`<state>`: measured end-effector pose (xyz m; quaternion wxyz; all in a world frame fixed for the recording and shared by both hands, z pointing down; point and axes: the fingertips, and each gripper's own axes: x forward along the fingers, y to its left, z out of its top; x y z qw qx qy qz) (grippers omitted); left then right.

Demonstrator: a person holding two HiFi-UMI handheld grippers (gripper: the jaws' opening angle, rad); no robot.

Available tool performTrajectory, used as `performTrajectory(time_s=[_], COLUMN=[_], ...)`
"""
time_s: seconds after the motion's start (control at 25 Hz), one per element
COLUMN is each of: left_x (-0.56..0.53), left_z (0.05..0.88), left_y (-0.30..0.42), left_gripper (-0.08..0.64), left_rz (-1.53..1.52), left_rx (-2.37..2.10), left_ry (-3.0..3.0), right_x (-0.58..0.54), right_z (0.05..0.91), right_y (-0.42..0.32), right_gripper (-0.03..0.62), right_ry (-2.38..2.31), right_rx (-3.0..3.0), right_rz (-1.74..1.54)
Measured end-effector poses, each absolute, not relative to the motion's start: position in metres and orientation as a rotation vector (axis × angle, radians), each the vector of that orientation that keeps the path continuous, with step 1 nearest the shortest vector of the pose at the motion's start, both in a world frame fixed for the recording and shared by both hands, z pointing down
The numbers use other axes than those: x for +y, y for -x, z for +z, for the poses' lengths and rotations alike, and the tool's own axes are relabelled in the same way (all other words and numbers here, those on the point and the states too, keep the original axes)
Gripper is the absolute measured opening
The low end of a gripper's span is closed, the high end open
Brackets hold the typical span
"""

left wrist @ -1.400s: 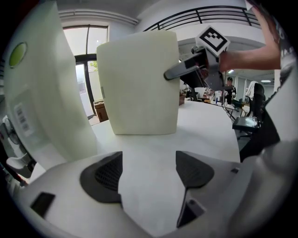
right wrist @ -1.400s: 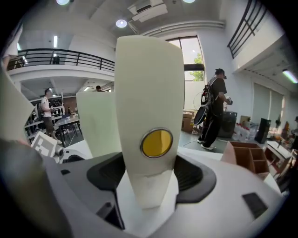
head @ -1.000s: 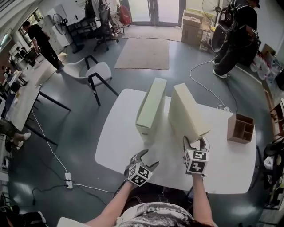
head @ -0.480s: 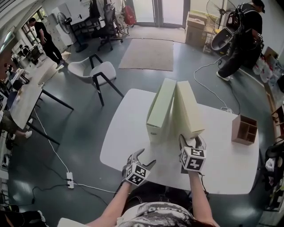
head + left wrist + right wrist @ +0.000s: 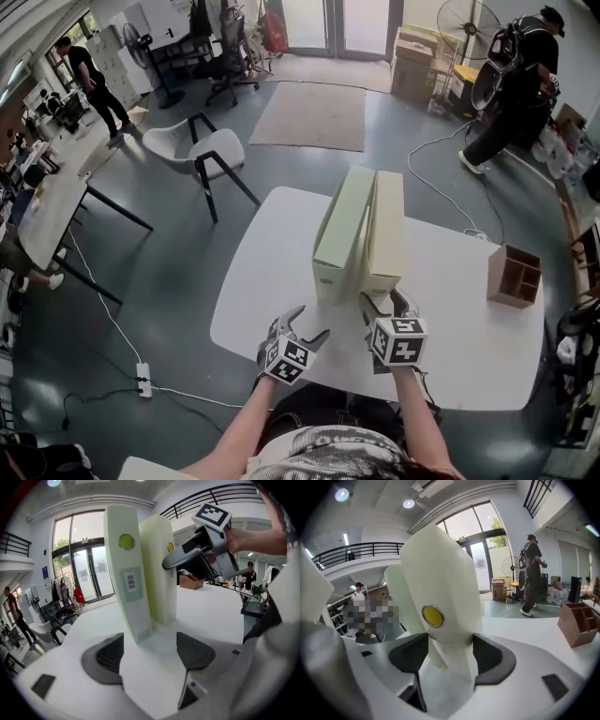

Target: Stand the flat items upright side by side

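Observation:
Two pale yellow-green binders stand upright on the white table (image 5: 469, 328), touching side by side: the left binder (image 5: 342, 230) and the right binder (image 5: 386, 230). My right gripper (image 5: 384, 302) is at the near spine of the right binder (image 5: 440, 588). Its jaws are closing, one pad on each side of the spine and pressing on it. The left binder (image 5: 396, 592) shows just behind. My left gripper (image 5: 307, 323) hovers open over the table's front part, a little short of the left binder (image 5: 126, 569), with nothing between its pads (image 5: 105, 656).
A wooden desk organiser (image 5: 514, 275) sits at the table's right edge. Beyond the table are a white chair (image 5: 202, 150), a rug (image 5: 309, 112) and a person (image 5: 511, 75) at the far right. A power strip (image 5: 142, 373) lies on the floor, left.
The right binder, earlier tilted and apart, has swung left and now stands straight against the left binder. My right gripper moved left with it. The left gripper hardly moved.

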<state>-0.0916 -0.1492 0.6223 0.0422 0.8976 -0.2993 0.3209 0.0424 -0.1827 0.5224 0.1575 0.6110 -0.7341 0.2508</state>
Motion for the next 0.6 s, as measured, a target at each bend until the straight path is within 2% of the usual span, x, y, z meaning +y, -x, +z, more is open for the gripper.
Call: performTrajectory(time_s=[0.6], left_x=[-0.141], left_z=[0.621], left_y=[0.092], left_gripper=[0.359], left_rz=[0.978], left_rx=[-0.901], left_ry=[-2.75], right_x=[-0.184], right_z=[0.522], right_y=[-0.021], right_gripper=[0.258], right_ry=[-1.702], right_rx=[-2.14], right_rz=[0.737])
